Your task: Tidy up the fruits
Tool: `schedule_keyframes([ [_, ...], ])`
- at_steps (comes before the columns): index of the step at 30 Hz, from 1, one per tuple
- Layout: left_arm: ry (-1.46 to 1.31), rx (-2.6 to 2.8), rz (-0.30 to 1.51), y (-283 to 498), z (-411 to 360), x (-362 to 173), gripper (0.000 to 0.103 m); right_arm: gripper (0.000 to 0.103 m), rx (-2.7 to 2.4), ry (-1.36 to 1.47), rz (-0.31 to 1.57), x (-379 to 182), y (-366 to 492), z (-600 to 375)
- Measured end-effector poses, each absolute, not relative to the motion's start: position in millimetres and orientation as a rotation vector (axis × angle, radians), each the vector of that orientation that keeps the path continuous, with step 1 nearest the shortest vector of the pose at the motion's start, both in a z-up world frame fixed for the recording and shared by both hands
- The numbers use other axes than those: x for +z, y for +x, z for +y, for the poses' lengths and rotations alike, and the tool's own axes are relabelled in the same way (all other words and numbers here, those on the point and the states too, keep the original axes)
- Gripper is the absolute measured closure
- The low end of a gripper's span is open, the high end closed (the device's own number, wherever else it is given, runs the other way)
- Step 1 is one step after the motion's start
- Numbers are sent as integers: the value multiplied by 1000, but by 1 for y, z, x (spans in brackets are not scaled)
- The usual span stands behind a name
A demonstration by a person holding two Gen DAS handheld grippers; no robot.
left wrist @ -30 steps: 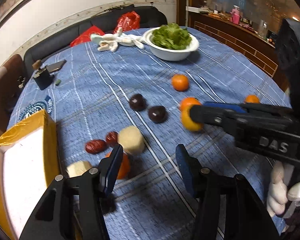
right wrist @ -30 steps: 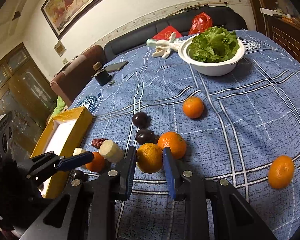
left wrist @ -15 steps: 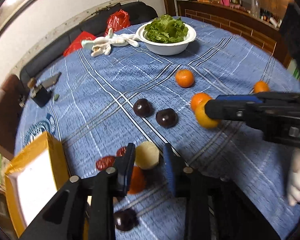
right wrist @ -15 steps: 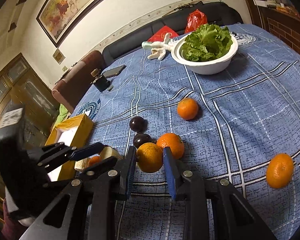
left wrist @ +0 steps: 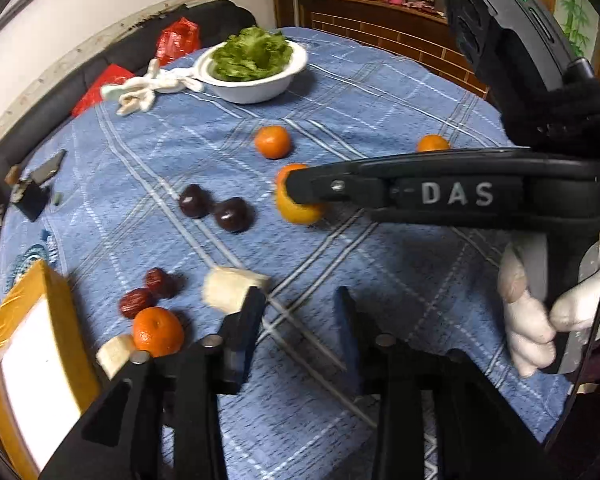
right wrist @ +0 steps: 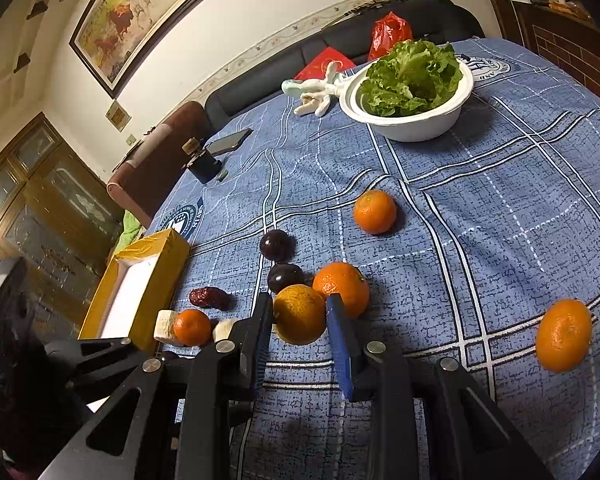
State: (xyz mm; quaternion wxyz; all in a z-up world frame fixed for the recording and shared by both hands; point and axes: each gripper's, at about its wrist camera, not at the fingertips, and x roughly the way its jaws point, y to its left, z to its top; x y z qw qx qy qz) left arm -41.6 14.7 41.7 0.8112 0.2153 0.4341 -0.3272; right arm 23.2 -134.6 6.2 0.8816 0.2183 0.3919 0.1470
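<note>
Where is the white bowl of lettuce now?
In both wrist views the white bowl of lettuce stands at the far side of the blue tablecloth, just right of the white gloves.

Blue plaid tablecloth (right wrist: pixel 500 184); orange mandarins (right wrist: pixel 375 211); yellow box (right wrist: pixel 168 248).

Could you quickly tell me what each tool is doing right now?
Left tool: open, holding nothing.
Right tool: closed on the yellow-orange fruit.
</note>
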Motion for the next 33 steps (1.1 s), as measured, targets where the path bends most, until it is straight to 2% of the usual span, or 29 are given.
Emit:
schedule_keyframes([
  [1,462,-681,920,-40,17,42,52,72,308,456,818,6,23,-135],
  [6,422,-615,923,-23,25,35,51,72,312,460,822,5,24,-134],
  [11,496,-573,899,-20,13,23,51,72,319,464,824,4,24,-134],
  [12,497,-568,908,-18,12,22,52,72,320,465,823,4,24,-134],
  [13,494,-553,910,-17,13,21,61,72,323,467,822,4,25,-134],
  [14,499,-527,902,-16,14,20,64,72,328,469,822,4,25,-134],
  [19,416,-476,889,-18,27,28,64,73,381,492,809,7,24,-132],
  [25,185,-407,818,-42,78,64,64,73,414,510,784,10,20,-130],
  [33,-117,-154,778,-73,211,87,64,72,477,429,778,26,10,-91],
])
